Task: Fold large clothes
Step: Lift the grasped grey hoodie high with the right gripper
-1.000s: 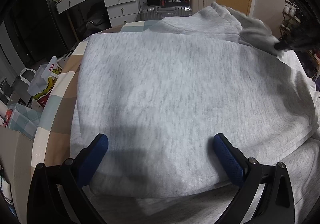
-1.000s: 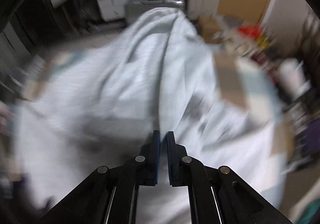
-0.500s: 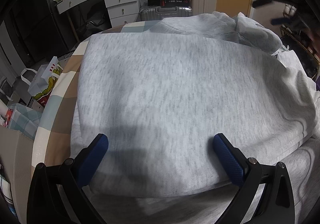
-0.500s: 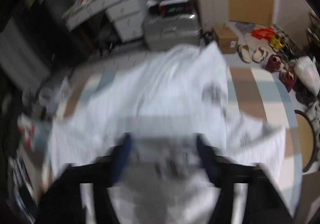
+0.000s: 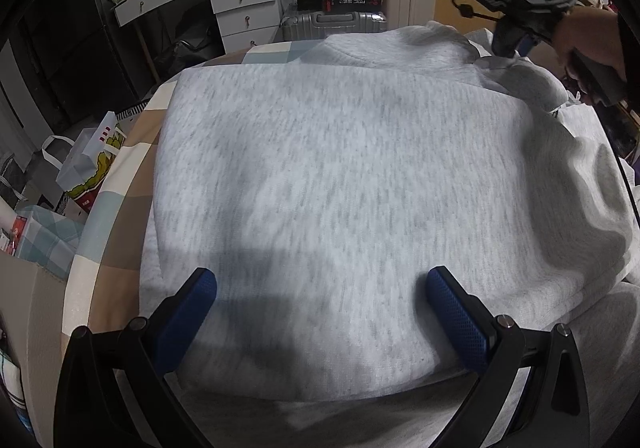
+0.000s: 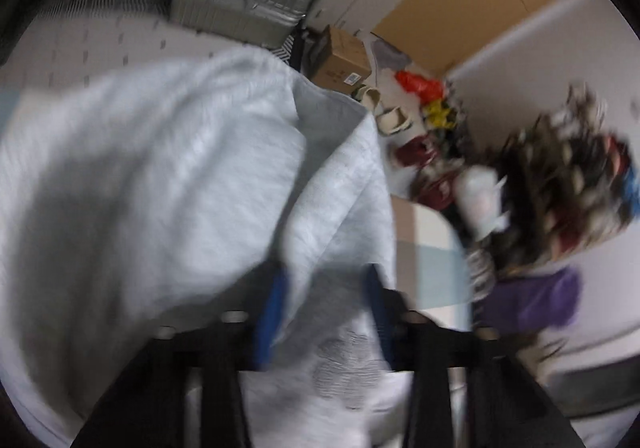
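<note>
A: What's the garment?

B: A light heather-grey sweatshirt (image 5: 340, 184), thick knit, spread flat just ahead of the left gripper (image 5: 320, 312), whose blue pads stand wide apart over its near edge.

A: Is it folded?

B: Partly. A smooth squared panel lies on top, with more grey cloth showing underneath, nearer the tool. Its left edge runs straight; the right side bunches into soft creases.

A: And the far end?

B: The ribbed collar sits at the far edge. A loose part is heaped at the far right.

A: From the other tool?

B: Blurred. A fold of the sweatshirt (image 6: 332, 216) lies between the parted pads of the right gripper (image 6: 324, 312).
</note>
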`<move>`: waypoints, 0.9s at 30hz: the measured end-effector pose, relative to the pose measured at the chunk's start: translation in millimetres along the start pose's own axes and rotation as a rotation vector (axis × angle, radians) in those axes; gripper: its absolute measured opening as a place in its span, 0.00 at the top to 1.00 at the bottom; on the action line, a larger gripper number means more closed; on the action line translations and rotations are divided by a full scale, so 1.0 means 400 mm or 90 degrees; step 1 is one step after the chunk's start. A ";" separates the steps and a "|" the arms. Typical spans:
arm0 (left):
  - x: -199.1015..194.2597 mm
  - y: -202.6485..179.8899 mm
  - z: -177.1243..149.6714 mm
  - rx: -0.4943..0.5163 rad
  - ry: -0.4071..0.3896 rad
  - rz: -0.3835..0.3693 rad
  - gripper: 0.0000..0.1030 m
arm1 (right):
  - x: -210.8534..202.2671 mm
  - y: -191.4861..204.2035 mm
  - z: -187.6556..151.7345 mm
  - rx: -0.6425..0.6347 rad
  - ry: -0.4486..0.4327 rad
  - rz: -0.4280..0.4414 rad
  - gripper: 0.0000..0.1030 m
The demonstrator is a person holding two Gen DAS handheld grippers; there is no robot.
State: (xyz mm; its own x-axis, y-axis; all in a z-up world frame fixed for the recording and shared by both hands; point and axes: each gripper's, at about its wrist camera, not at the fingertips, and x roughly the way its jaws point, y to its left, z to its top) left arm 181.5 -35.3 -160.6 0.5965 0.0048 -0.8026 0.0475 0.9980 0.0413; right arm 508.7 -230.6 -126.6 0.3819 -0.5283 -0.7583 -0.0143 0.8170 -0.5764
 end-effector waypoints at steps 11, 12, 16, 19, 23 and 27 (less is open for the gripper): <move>0.000 0.001 0.000 0.001 -0.001 0.002 0.01 | 0.094 -0.132 -0.049 0.192 0.042 0.167 0.51; 0.000 0.001 0.000 0.001 -0.001 0.002 0.01 | 0.104 -0.146 -0.045 0.205 0.037 0.187 0.51; 0.000 0.000 0.001 -0.001 -0.001 0.006 0.00 | 0.105 -0.150 -0.029 0.179 -0.021 0.226 0.69; 0.000 -0.001 0.001 -0.002 -0.001 0.007 0.00 | 0.072 -0.169 -0.045 0.222 -0.059 0.361 0.85; -0.001 0.000 0.001 -0.001 -0.001 0.007 0.00 | 0.044 -0.254 -0.105 0.306 -0.103 0.577 0.89; -0.001 -0.001 0.000 -0.002 -0.002 0.007 0.00 | -0.033 -0.257 -0.179 0.273 -0.157 0.637 0.89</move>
State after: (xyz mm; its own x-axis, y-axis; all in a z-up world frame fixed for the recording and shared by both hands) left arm 181.2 -35.9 -160.3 0.5993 0.0159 -0.8004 0.0388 0.9980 0.0489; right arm 439.1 -324.2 -79.0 0.5499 0.4342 -0.7135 -0.1159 0.8857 0.4496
